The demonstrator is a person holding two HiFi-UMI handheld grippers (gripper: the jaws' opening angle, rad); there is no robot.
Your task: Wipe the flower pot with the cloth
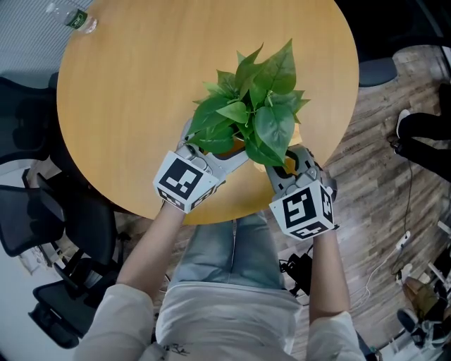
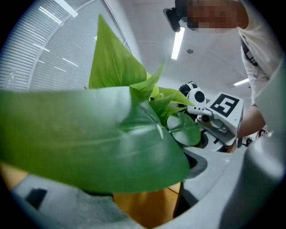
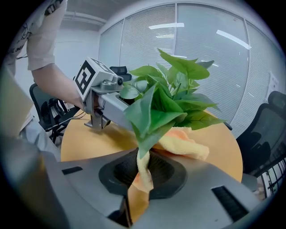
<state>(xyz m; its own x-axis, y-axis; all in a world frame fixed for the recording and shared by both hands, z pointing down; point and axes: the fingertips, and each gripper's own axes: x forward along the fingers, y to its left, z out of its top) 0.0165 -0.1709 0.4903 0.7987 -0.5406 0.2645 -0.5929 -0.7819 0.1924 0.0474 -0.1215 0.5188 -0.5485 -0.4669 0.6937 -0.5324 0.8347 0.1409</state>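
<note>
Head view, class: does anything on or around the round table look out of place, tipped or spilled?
A clear bottle with a green label lies on its side at the table's far-left rim. Nothing looks spilled, and the plant stands upright.

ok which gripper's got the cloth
The right gripper, the one at the head view's right: a yellow cloth is pinched in its jaws. The left gripper has the flower pot between its jaws instead.

Fluffy cloth [image 3: 187, 145], glossy leaves [image 1: 271, 123]
</note>
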